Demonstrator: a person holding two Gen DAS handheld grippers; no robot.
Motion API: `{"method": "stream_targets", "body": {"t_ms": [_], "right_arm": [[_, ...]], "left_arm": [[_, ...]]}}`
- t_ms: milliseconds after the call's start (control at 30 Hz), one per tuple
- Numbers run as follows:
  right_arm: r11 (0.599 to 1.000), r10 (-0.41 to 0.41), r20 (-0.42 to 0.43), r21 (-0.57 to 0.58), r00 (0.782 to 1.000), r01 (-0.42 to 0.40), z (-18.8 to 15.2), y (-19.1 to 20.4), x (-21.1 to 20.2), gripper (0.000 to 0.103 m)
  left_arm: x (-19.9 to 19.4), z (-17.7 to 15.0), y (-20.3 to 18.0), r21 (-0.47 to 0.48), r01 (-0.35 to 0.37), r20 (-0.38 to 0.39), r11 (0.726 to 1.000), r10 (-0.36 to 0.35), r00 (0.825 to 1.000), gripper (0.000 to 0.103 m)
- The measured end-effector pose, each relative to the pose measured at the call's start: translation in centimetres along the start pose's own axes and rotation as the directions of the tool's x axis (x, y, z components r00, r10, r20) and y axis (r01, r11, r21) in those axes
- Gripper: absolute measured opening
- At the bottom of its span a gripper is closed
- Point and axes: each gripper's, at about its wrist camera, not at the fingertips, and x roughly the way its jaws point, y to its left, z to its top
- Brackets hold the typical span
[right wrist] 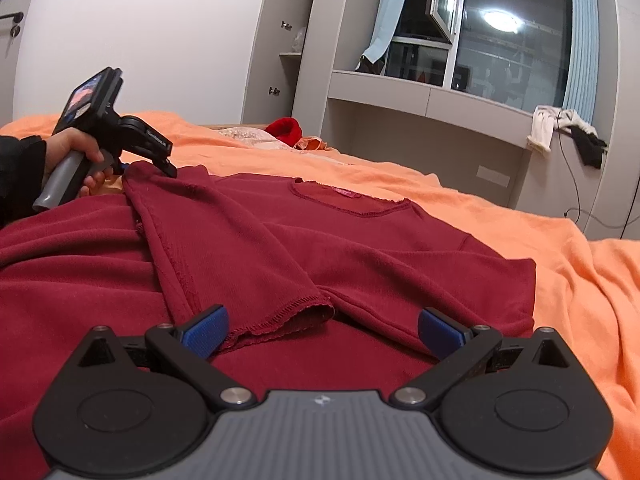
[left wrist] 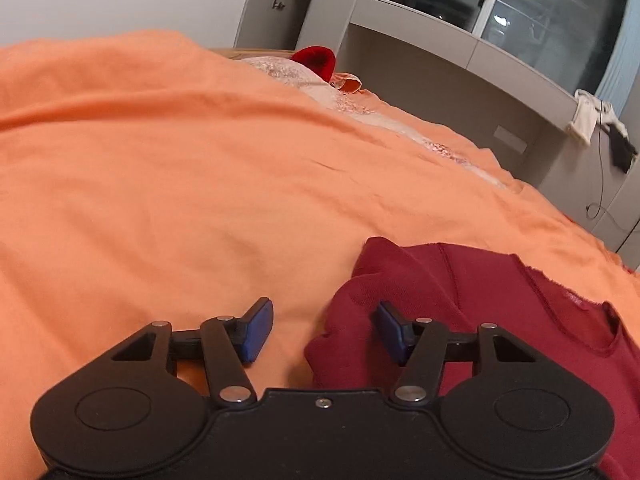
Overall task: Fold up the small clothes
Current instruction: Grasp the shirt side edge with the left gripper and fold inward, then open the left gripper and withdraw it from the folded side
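A maroon top [right wrist: 328, 240] lies on the orange bed [right wrist: 560, 240], its sleeve cuff between the spread right tongs [right wrist: 323, 330]; the left tongs [left wrist: 324, 330], also spread, straddle its edge.

An orange bedspread [right wrist: 520, 216] fronts grey built-in shelving [right wrist: 420, 96], a dark window [right wrist: 516, 40] and blue curtains [right wrist: 582, 36].

A dark red knit long-sleeved top [right wrist: 360, 240] lies spread on the bed's orange sheet [right wrist: 580, 280], one sleeve folded across its body. The right gripper [right wrist: 322, 330] hovers with jaws wide apart around the cuff. The left gripper [right wrist: 160, 160] touches the garment's far shoulder.
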Motion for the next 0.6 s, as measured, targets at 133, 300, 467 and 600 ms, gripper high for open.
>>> {"method": "stream_targets", "body": {"t_ms": [133,300,467,600], "right_arm": [[1.000,-0.003,0.013,0.031,1.000,0.002,-0.1,-0.6,-0.8,0.103],[0.998,-0.030,0.034,0.056,0.999,0.028,-0.5,-0.9,-2.8,0.103],[0.994,-0.074,0.050,0.080,0.996,0.070,-1.7,-0.8,-6.3,0.103],[0.989,-0.111,0.049,0.105,0.993,0.106,-3.4,-0.5,-9.1,0.103]], "left_arm": [[-2.0,0.1,0.5,-0.013,0.035,0.034,0.999,-0.035,0.999,0.071],[-6.0,-0.7,0.8,0.008,0.113,0.059,0.994,-0.114,0.992,0.083],[-10.8,-2.9,0.4,0.071,0.153,0.072,0.986,-0.158,0.985,0.094],[-14.2,-6.0,1.0,0.131,0.185,0.051,0.974,-0.193,0.980,0.096]]}}
